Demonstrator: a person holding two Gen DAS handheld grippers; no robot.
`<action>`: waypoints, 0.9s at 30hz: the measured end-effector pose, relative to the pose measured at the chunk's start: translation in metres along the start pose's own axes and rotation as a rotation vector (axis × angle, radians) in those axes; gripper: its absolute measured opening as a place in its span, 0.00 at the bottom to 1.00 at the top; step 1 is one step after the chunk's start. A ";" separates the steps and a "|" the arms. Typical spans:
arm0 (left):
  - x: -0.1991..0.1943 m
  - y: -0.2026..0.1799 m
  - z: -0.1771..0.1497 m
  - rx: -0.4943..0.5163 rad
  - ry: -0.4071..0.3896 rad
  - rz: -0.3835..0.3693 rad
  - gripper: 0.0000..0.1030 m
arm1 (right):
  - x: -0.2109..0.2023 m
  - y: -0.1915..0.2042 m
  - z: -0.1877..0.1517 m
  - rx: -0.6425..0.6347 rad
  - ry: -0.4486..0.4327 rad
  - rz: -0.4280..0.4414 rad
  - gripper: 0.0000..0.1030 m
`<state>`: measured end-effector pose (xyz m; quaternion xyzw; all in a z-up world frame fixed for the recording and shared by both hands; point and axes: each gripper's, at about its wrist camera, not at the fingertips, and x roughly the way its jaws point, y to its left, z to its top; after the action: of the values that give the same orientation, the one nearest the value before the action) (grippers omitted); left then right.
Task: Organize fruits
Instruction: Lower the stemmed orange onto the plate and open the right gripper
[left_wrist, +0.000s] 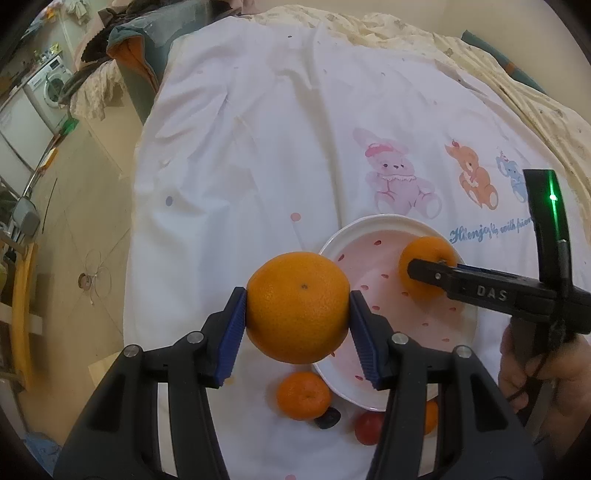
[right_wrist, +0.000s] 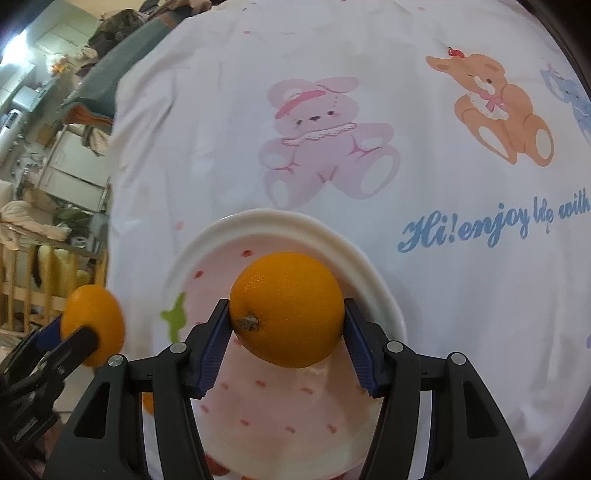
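My left tool pinches a round orange between its ribbed blue pads; the peel is finely dimpled and a little shiny, with a small dark dot on top. This orange hangs over the near left rim of the plate.

My right tool pinches a second orange, smooth and round, with its dry brown stem end turned to the near left. It is above the plate, which is shallow and round, with a white glossy rim and a pink inside with small red marks.

On the white cartoon sheet, near the plate, lie a small flattened mandarin, a dark round fruit and a red one.
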<state>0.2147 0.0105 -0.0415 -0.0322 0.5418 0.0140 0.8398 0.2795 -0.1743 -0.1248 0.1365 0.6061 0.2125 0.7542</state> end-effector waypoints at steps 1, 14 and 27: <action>0.000 -0.001 0.000 0.002 -0.001 0.001 0.49 | 0.002 -0.002 0.001 0.007 0.006 0.007 0.60; 0.004 -0.006 -0.001 0.014 0.008 0.017 0.49 | 0.003 -0.002 0.006 0.034 0.010 0.025 0.73; 0.012 -0.018 -0.002 0.030 -0.014 -0.009 0.49 | -0.060 -0.024 -0.013 0.101 -0.073 0.010 0.87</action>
<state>0.2186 -0.0080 -0.0523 -0.0220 0.5361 0.0023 0.8439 0.2599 -0.2249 -0.0878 0.1851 0.5876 0.1803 0.7668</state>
